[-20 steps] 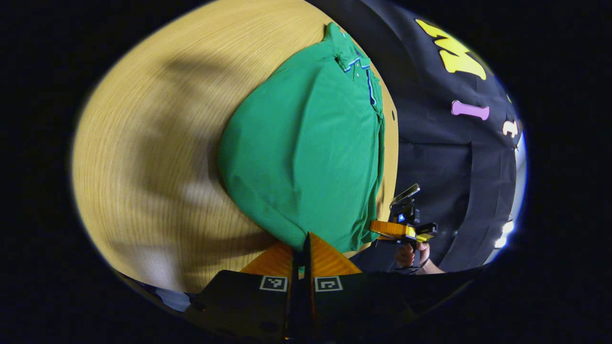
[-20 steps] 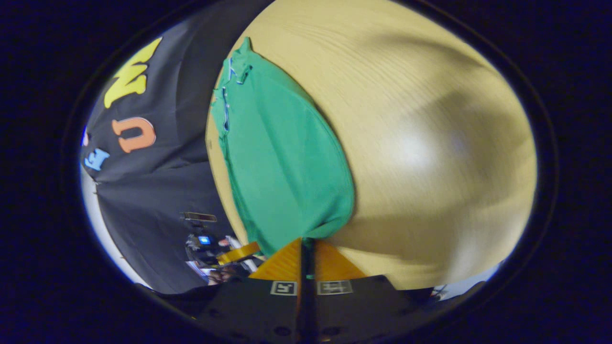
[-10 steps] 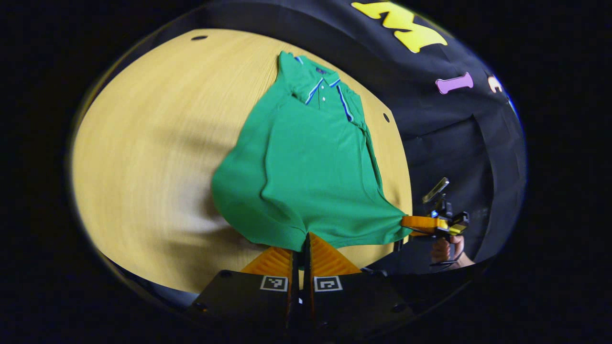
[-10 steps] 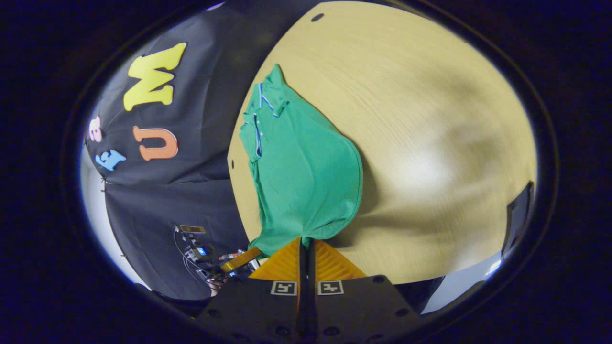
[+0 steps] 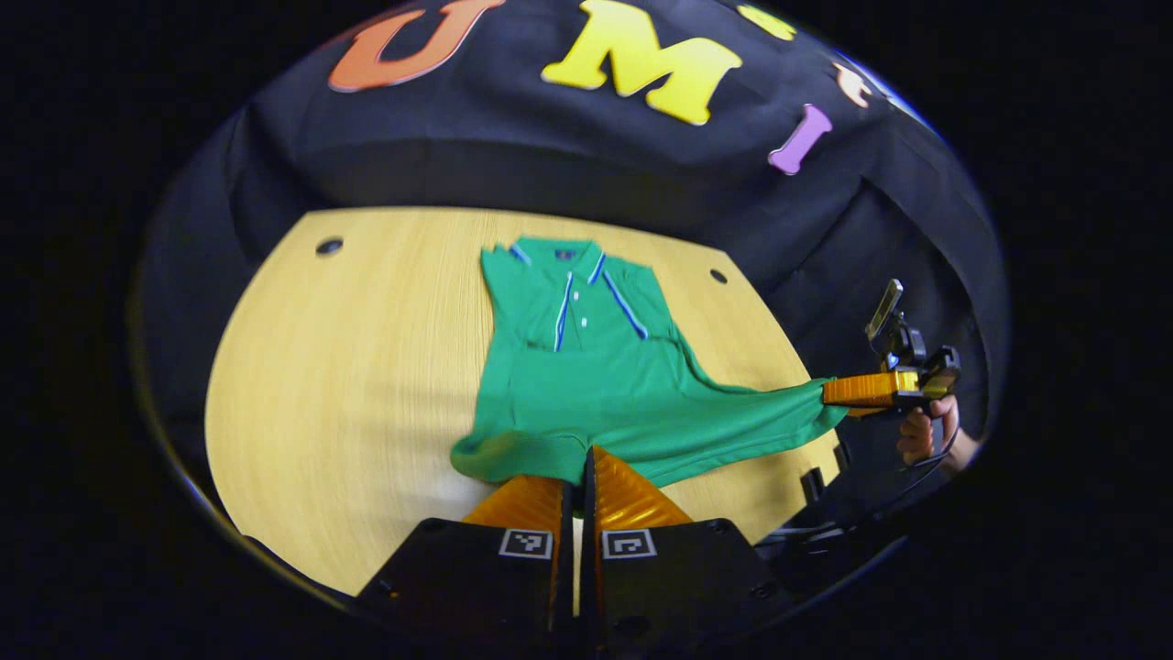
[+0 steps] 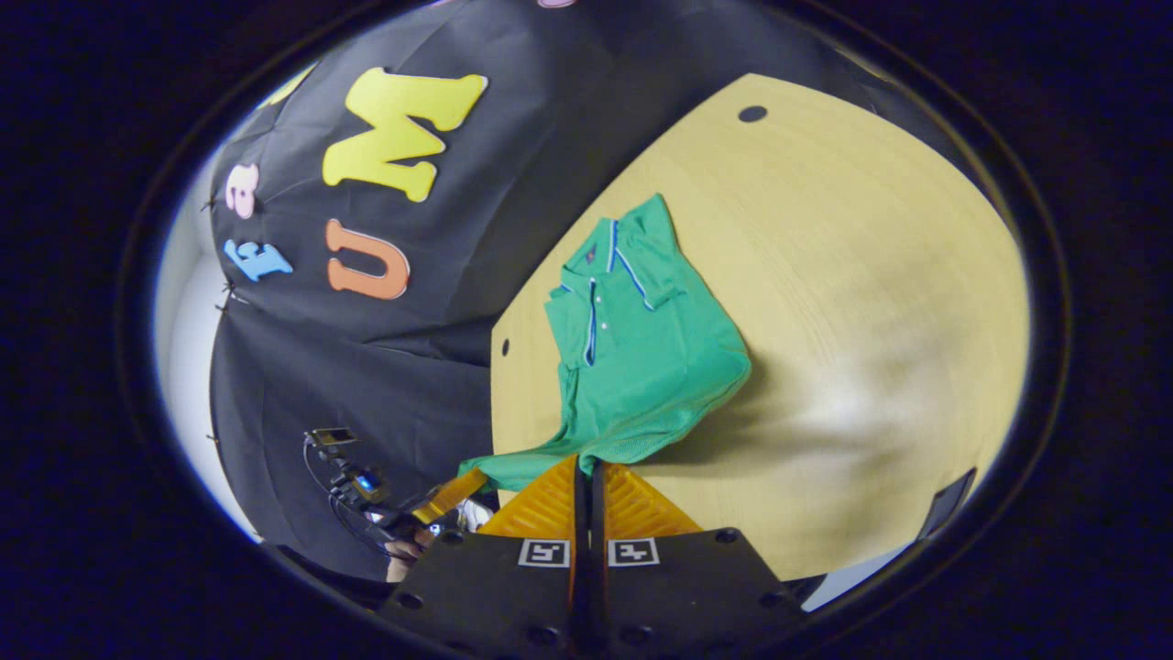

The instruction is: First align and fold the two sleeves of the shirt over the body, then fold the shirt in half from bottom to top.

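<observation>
Left gripper [image 5: 579, 458] clamped on green shirt [image 5: 586, 367] hem | right gripper [image 6: 586, 469] clamped on hem | collar far on counter [image 5: 367, 367]

The left gripper view is looking from the table's [image 5: 367, 385] near edge toward the far edge and the booth wall, sitting low and close, its own left gripper [image 5: 577, 467] at the bottom. The right gripper view is looking in from beyond the table's [image 6: 871, 302] near right corner, tilted (the far edge is running diagonally). Both are taking in the green shirt [image 5: 586, 367] [image 6: 641, 357] and the far edge's holes, and each is catching the other gripper: the right gripper [image 5: 829, 392] and the left gripper [image 6: 472, 479].
</observation>
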